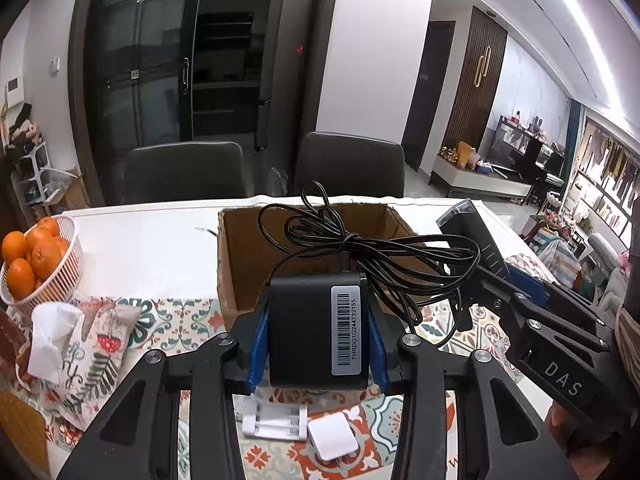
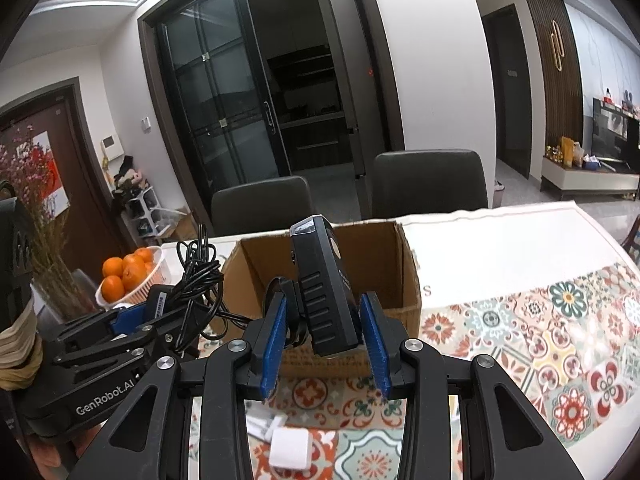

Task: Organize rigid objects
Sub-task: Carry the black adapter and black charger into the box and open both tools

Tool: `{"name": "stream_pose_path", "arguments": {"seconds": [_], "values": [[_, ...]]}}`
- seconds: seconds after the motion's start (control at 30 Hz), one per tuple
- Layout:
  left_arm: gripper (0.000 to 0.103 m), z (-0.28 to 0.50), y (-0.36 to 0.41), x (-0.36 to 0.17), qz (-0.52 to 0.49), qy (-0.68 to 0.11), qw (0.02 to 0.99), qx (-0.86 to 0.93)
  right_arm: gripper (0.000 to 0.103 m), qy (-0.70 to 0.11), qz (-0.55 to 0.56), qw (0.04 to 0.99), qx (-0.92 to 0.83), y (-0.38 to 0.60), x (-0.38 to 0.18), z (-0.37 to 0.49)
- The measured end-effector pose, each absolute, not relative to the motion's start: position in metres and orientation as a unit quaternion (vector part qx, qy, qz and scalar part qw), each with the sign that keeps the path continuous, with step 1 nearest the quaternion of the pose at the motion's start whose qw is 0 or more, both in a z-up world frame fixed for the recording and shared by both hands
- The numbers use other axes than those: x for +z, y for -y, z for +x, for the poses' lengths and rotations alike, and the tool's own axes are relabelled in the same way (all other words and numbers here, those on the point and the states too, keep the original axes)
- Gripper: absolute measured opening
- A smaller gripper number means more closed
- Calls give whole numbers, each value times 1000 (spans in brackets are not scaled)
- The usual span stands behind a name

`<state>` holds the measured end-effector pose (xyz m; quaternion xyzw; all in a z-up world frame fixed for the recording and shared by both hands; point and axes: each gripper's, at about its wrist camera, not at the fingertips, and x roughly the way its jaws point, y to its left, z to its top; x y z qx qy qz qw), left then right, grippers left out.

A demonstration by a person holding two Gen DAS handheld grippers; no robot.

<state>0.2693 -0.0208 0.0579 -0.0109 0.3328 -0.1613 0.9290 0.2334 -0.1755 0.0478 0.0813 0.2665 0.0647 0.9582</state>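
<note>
Left wrist view: a black power adapter (image 1: 316,330) is clamped between the blue pads (image 1: 258,344) of the left gripper (image 1: 316,340), which is closed on its two side faces. It is held above the patterned table mat (image 1: 188,320), just before the open cardboard box (image 1: 240,256). Its cable (image 1: 360,248) hangs bundled in loose loops over the box opening. The right gripper (image 1: 516,288) is seen at the right edge, carrying a second black device (image 1: 476,236). A white battery charger (image 1: 276,422) and a white square plug (image 1: 332,440) lie on the mat below. A basket of oranges (image 1: 40,260) and a tissue pouch (image 1: 84,344) stand to the left.

Right wrist view: the black device (image 2: 326,288), a ribbed, boxy unit, is held upright between the right gripper (image 2: 326,340) pads. The right pad appears to stand slightly off its side, so firm contact on that side cannot be confirmed. The box (image 2: 404,280) lies directly ahead, and appears empty where visible.

Handling is judged as follows: the adapter body is rigid, compact and moderately heavy, and is best taken across its flat sides. The cable is limp and liable to snag on the box rim
</note>
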Motion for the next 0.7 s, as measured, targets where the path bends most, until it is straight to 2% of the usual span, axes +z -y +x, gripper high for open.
{"name": "stream_pose_path", "arguments": {"seconds": [0.7], "values": [[40, 348, 27, 41, -1, -370, 917, -148, 38, -309, 73, 946, 63, 174, 38, 318]]}}
